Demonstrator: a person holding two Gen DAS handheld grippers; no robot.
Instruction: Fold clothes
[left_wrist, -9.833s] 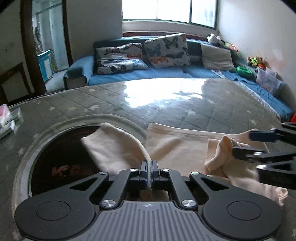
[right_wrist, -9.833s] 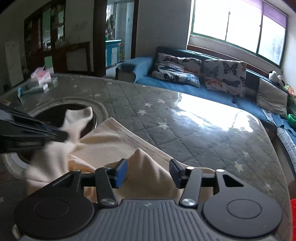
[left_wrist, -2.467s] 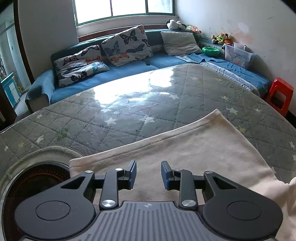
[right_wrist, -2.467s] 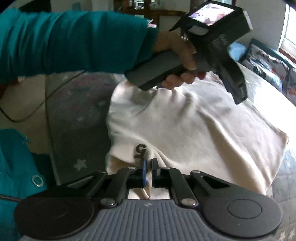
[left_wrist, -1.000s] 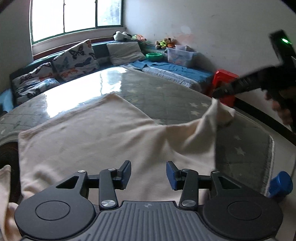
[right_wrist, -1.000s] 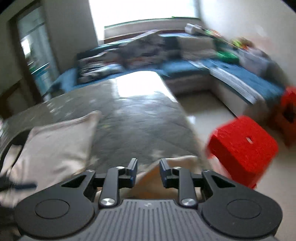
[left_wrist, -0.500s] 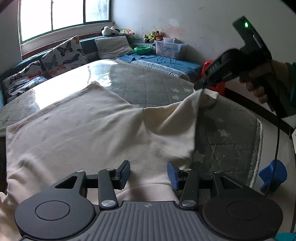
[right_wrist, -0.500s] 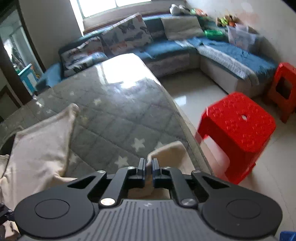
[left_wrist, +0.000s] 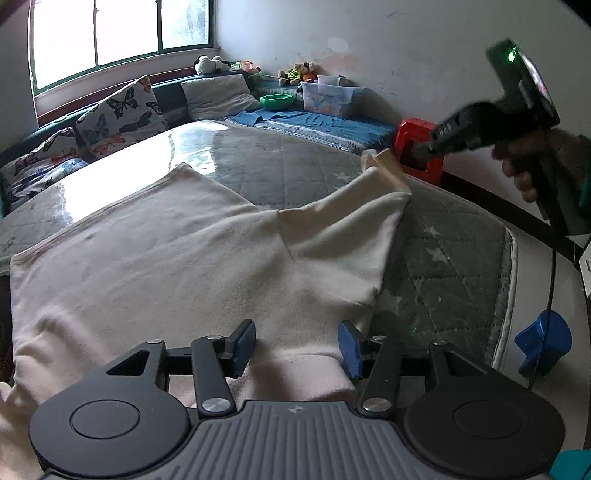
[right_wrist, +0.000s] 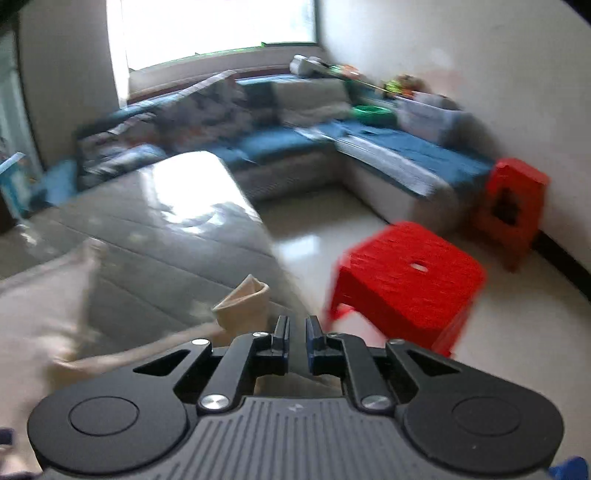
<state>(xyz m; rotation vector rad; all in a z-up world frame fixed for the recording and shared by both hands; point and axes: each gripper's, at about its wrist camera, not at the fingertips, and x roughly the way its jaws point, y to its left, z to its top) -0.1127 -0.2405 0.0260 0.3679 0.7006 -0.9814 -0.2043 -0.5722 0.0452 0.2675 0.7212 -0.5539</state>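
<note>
A cream garment (left_wrist: 177, 254) lies spread on the grey quilted table (left_wrist: 454, 258). My left gripper (left_wrist: 297, 341) is open, low over the garment's near edge, with cloth between its blue pads but not pinched. My right gripper (left_wrist: 413, 151) shows at the upper right, at the tip of the garment's sleeve (left_wrist: 384, 168), which is stretched out above the table. In the blurred right wrist view the jaws (right_wrist: 297, 332) stand slightly apart, and the sleeve cuff (right_wrist: 245, 301) sits just left of them.
A red stool (right_wrist: 406, 277) stands on the floor beside the table's edge, another (right_wrist: 513, 206) by the wall. A blue sofa (left_wrist: 314, 122) with cushions runs under the window. A blue object (left_wrist: 543, 341) sits beyond the table's right edge.
My right gripper has pulled the sleeve farther out and higher, and its jaws have parted a little from fully shut. The left gripper's jaws have widened slightly over the cloth.
</note>
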